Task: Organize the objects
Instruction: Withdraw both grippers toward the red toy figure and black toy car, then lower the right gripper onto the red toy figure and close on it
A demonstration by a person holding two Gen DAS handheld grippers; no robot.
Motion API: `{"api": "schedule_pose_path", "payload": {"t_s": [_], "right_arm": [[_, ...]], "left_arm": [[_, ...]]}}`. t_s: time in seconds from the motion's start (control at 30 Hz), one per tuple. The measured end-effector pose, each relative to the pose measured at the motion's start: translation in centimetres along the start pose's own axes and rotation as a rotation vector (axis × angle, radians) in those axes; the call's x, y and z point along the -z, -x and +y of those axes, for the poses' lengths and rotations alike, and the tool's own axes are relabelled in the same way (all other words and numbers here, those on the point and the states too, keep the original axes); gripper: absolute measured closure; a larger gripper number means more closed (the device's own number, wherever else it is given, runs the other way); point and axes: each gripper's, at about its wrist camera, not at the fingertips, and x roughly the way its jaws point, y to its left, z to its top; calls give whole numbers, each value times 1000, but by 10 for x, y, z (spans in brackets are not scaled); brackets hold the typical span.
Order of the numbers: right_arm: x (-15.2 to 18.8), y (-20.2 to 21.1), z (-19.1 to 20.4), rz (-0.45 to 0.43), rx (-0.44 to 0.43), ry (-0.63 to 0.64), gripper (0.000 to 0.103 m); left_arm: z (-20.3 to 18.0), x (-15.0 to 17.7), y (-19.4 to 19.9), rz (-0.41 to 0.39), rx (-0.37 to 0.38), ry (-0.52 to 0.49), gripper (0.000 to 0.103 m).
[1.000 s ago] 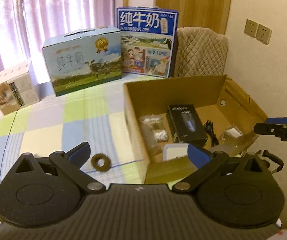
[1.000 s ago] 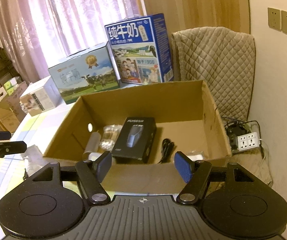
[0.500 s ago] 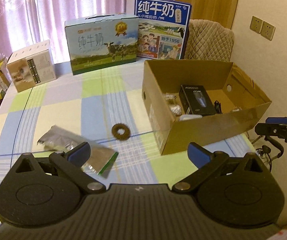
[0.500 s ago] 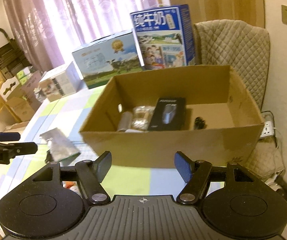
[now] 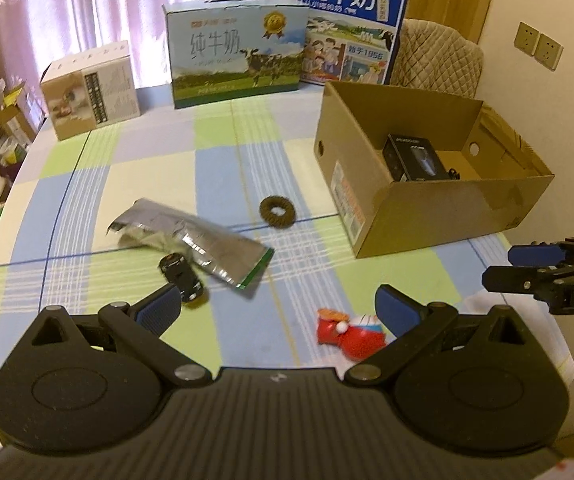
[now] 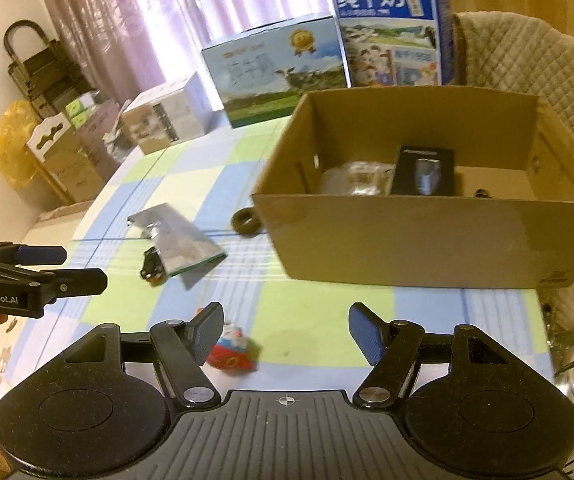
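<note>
Both pairs of tongs are hanging spread and empty above the near edge of the checked blue, green and cream desk. The left tongs are sitting over the loose things, while the right tongs are hovering closer to the open brown cardboard box, which is standing on the right side of the desk.

That box looks to be the collecting place. A black rectangular carton with a grey device pictured on it is already lying flat on its floor, and a clear crinkled plastic packet is lying just beside it. Something small and dark is showing further right, too small to tell.

Four things are lying out on the cloth, well apart from the box's inside. A small red and white round figurine is lying nearest, between the two left fingers in the left view and just beside the right tongs' left finger in the right view. A little black toy car is resting against the near edge of a crumpled silver foil pouch with a green end. A dark brown ring-shaped hair tie is lying close to the box's left wall.

With jaws wide and the figurine so near, I judge it the likeliest next pick; being rounded, it may roll under a careless pinch. The milk cartons at the back are standing clear of the work.
</note>
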Motion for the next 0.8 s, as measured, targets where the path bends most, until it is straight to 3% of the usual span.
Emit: {"api": "schedule_pose_path", "payload": {"t_s": [0.8], "right_arm": [[24,-72,59,117,-3,77,36]], "left_arm": [[63,31,-11,74,-31,64,1]]}}
